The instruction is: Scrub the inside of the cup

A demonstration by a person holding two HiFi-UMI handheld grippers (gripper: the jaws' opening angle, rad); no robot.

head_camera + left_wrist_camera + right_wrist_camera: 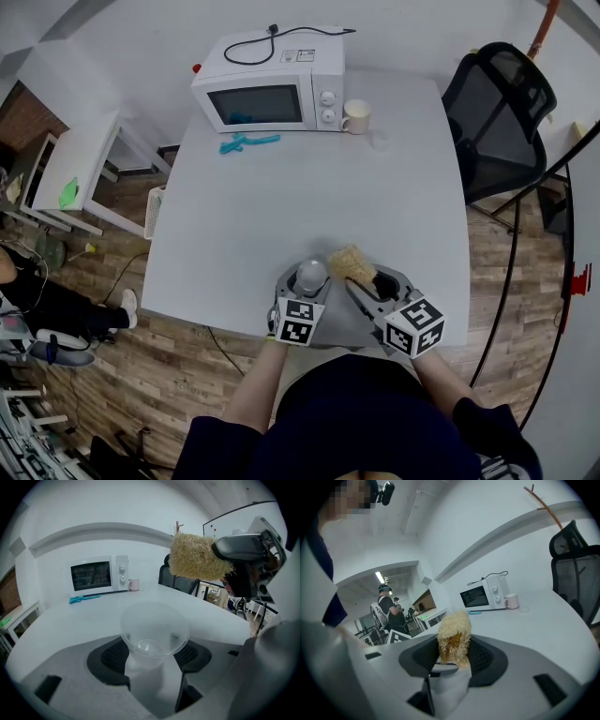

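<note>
A clear plastic cup (310,277) is upright between the jaws of my left gripper (307,284), just over the near edge of the white table (309,197). In the left gripper view the empty cup (154,632) sits mouth up, with the black pads (114,656) against its sides. My right gripper (375,284) is shut on a tan fibrous scrubber (352,264) whose tuft points toward the cup. From the left gripper view the scrubber (197,557) hangs above and to the right of the cup's mouth, apart from it. In the right gripper view the scrubber (453,637) stands up between the pads.
A white microwave (270,82) stands at the table's far side, with a pale mug (356,116) to its right and a teal tool (248,142) in front of it. A black office chair (502,112) is at the right. A person (389,609) stands in the background.
</note>
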